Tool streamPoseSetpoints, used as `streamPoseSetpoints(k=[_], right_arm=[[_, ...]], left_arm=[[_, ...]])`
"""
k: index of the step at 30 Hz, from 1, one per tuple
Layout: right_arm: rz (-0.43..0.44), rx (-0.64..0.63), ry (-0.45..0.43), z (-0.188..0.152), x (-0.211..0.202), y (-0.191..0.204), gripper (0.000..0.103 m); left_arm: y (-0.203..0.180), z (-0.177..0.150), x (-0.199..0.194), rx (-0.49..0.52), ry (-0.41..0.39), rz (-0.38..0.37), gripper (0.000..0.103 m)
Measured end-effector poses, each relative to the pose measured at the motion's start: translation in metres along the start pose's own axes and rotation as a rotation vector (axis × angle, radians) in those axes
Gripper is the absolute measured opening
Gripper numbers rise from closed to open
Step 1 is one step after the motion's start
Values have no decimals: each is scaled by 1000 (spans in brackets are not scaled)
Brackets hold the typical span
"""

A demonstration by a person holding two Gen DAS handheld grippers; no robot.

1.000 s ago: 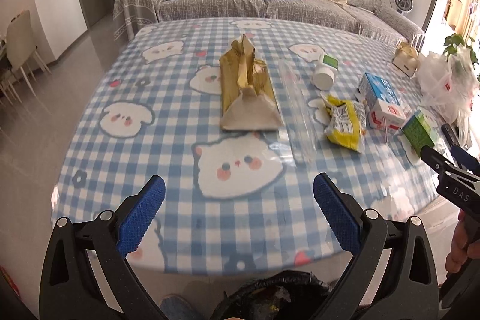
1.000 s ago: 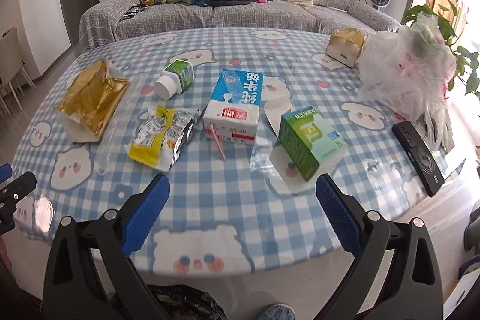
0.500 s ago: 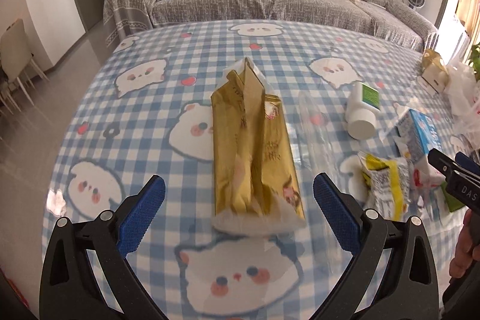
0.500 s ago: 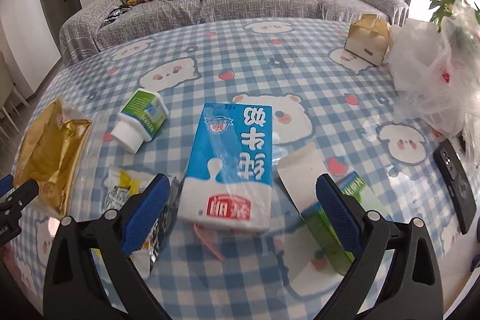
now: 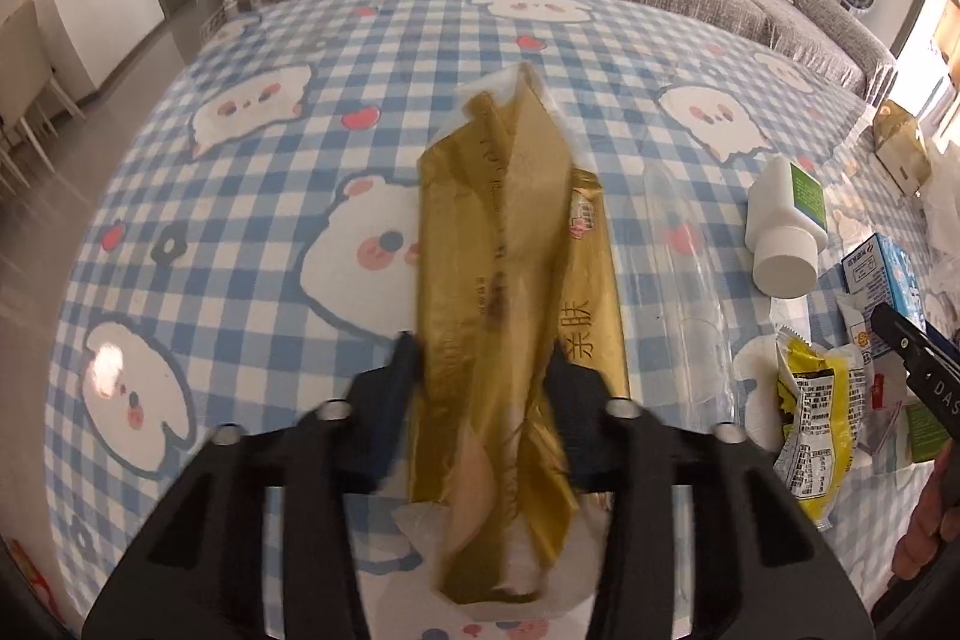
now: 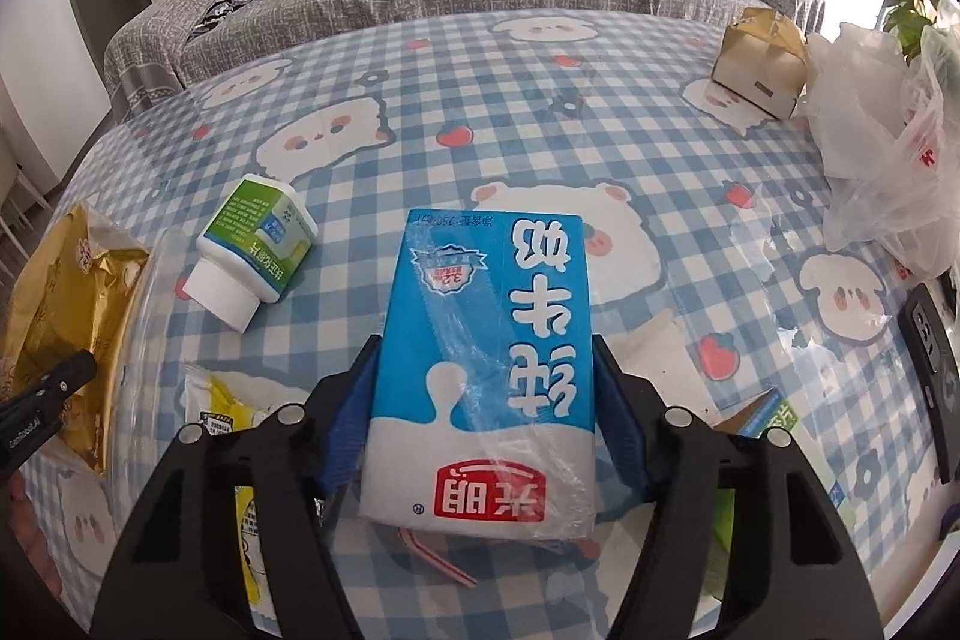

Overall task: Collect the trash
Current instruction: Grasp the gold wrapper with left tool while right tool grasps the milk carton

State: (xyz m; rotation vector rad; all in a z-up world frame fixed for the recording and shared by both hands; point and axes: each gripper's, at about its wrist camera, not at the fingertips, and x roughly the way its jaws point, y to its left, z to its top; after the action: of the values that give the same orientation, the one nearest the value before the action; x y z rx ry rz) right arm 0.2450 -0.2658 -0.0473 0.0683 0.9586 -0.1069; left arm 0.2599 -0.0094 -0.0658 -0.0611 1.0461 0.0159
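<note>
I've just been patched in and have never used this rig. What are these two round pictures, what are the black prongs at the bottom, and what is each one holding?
Each picture comes from a fisheye camera on a hand-held gripper, looking along its two fingers; a person carries one in each hand. The left gripper has closed on the gold wrapper. The right gripper has closed on the blue milk carton. Both lie on the checked tablecloth. Around them: a white bottle on its side, a yellow snack packet, a green carton, a small cardboard box and a plastic bag.
</note>
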Motion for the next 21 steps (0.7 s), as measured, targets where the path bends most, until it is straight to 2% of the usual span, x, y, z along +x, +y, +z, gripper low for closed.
streamPoseSetpoints(k=[2,7,10,15,21], right_arm=[[6,6,-6,-1,-1,-2,61],[-6,5,-100,-5,-18,-5,61],[-17,-38,-103,-8,-21,-4,61],[2,0,-94,-11,-26,-12,61],[31,23,-115,-16,-48,-11,61]], left_arm=[[1,-3,-3,5,-21,2,21],[6,-12,-17,-7,-47,-13,6],[7,-10,-21,-7,-55,-1,6],[12,-8,-26,-37,-60,5,5],[16,-26,-47,-51,-77,-1,5]])
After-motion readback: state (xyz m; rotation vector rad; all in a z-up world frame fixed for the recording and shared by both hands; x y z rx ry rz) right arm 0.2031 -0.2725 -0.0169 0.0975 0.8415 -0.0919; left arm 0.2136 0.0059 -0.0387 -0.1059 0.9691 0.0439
